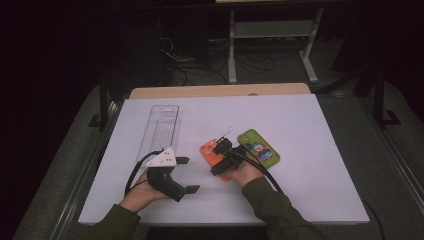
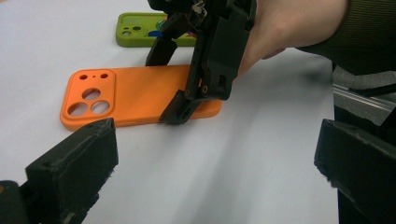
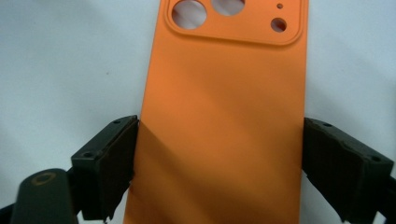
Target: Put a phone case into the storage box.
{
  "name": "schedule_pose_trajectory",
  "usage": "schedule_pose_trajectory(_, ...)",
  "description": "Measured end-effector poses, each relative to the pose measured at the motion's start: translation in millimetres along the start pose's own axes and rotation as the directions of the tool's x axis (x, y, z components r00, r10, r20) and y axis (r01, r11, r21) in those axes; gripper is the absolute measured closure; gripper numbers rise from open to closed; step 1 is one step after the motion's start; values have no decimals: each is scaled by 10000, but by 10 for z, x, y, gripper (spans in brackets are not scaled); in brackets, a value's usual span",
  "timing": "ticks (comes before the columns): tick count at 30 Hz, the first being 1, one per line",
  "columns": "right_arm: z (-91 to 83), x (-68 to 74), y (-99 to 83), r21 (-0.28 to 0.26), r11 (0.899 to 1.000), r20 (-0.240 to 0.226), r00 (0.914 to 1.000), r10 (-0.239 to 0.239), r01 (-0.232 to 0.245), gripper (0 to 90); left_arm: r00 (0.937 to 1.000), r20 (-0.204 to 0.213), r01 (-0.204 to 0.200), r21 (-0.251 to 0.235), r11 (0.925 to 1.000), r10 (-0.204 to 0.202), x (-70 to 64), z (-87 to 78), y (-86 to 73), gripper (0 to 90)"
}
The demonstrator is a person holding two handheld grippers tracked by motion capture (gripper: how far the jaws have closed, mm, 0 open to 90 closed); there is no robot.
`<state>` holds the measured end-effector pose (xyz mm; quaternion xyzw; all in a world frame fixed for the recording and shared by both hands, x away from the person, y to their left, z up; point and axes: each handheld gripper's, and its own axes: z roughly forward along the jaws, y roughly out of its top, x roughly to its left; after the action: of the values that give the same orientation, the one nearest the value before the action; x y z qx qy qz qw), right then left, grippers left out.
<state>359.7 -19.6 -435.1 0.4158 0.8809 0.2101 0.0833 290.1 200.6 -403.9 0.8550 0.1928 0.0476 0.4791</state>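
An orange phone case (image 1: pixel 206 151) lies flat, back up, on the white board near its middle. My right gripper (image 1: pixel 223 159) reaches down over it, one jaw against each long edge (image 3: pixel 219 163), shut on the orange phone case (image 3: pixel 224 84). The left gripper view shows the same hold from the side, with the right gripper (image 2: pixel 170 81) across the orange case (image 2: pixel 135 93). My left gripper (image 1: pixel 187 175) rests to the left of the case, open, with nothing between its jaws (image 2: pixel 215 158).
A green phone case (image 1: pixel 260 148) with a picture on it lies just right of the orange one, and is seen behind it as the green case (image 2: pixel 135 30). A long clear plastic tray (image 1: pixel 161 125) lies at the board's left. The white board (image 1: pixel 300 175) has bare room at right and front.
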Motion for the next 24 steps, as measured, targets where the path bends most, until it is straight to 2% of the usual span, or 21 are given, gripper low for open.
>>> schedule_pose_trajectory(4, -6, -12, 2, 20, 10000, -41, 10000, -38, 38, 148, 10000, 2, 18, -39, 10000, -18, -4, -4, 1, 0)
schedule_pose_trajectory(7, -25, -52, -17, -54, 9990, -246, 9987, -447, 446, 152, 10000, -16, 6, -39, 10000, -6, -2, -4, 0, 0)
schedule_pose_trajectory(9, -28, -59, -22, -68, 9991, -296, 9987, -413, 411, 152, 10000, -20, 12, -20, 10000, -12, 2, -3, -1, 0)
schedule_pose_trajectory(16, -160, -239, -69, -393, 9974, -928, 9937, -634, 600, 155, 9999, -90, 88, 2, 10000, -88, 9, -3, -3, 0)
schedule_pose_trajectory(17, -200, -287, -87, -511, 9957, -986, 9918, -814, 766, 155, 9999, -134, 94, 41, 9999, -94, 13, 1, -2, 0)
schedule_pose_trajectory(19, -217, -300, -92, -518, 9954, -1018, 9911, -860, 811, 155, 9997, -154, 210, -30, 9998, -210, 7, 8, -2, 0)
schedule_pose_trajectory(20, -255, -368, -106, -556, 9933, -1131, 9878, -1067, 1009, 155, 9996, -169, 239, -22, 9997, -239, 5, 7, 0, 0)
schedule_pose_trajectory(22, -274, -399, -113, -505, 9931, -1181, 9868, -1108, 1055, 155, 9995, -235, 187, 20, 9998, -187, 18, 2, 9, 0)
schedule_pose_trajectory(23, -299, -464, -132, -485, 9909, -1334, 9824, -1311, 1257, 155, 9996, -252, 162, 75, 9998, -160, 29, 0, 19, 0)
schedule_pose_trajectory(24, -314, -482, -138, -455, 9906, -1346, 9818, -1340, 1289, 154, 9995, -263, 151, 109, 9998, -148, 36, -2, 29, 0)
